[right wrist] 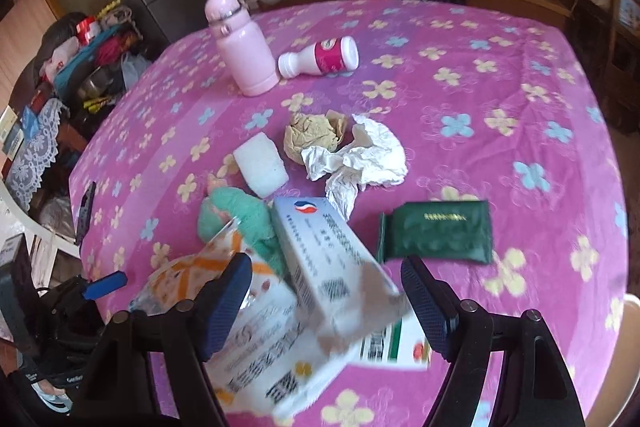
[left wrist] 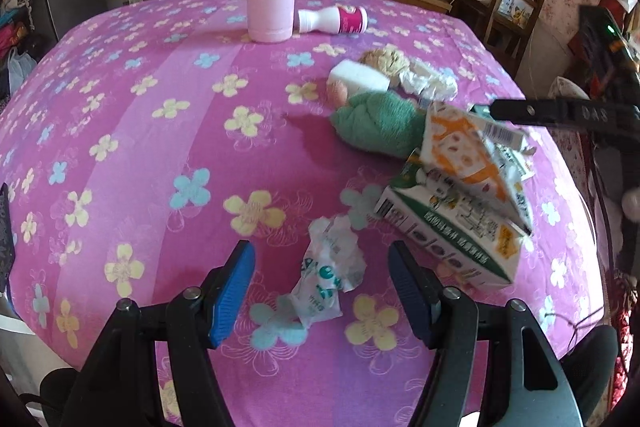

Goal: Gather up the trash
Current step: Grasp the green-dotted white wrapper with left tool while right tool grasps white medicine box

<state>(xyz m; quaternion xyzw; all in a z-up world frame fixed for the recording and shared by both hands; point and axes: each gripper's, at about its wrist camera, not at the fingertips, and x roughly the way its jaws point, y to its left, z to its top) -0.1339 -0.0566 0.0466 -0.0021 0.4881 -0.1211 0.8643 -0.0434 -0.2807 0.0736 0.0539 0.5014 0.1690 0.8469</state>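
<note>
A: What is the left gripper (left wrist: pixel 322 297) doing?

B: Its jaws stand wide apart with nothing between the pads. A crumpled plastic wrapper (left wrist: pixel 330 273) lies on the pink flowered cloth (left wrist: pixel 120 107) right in the gap, touching neither pad.

A: And to the right of that?

B: A green and white carton (left wrist: pixel 452 227) sits just beside the right pad, with an orange and white packet (left wrist: pixel 468 151) leaning on top of it. Past them lie a green cloth (left wrist: pixel 376 125), a white block (left wrist: pixel 358 77) and crumpled paper (left wrist: pixel 430 83).

A: The right gripper (right wrist: pixel 326 303)?

B: Also wide. A white box (right wrist: pixel 332 267) lies tilted between its fingers, blurred, resting on the pile; I cannot tell whether either pad touches it. A dark green pouch (right wrist: pixel 436 235) lies just ahead of the right finger.

A: Farther back?

B: A pink flask (right wrist: pixel 240 47) stands upright, with a small white bottle (right wrist: pixel 320 59) on its side next to it.
</note>
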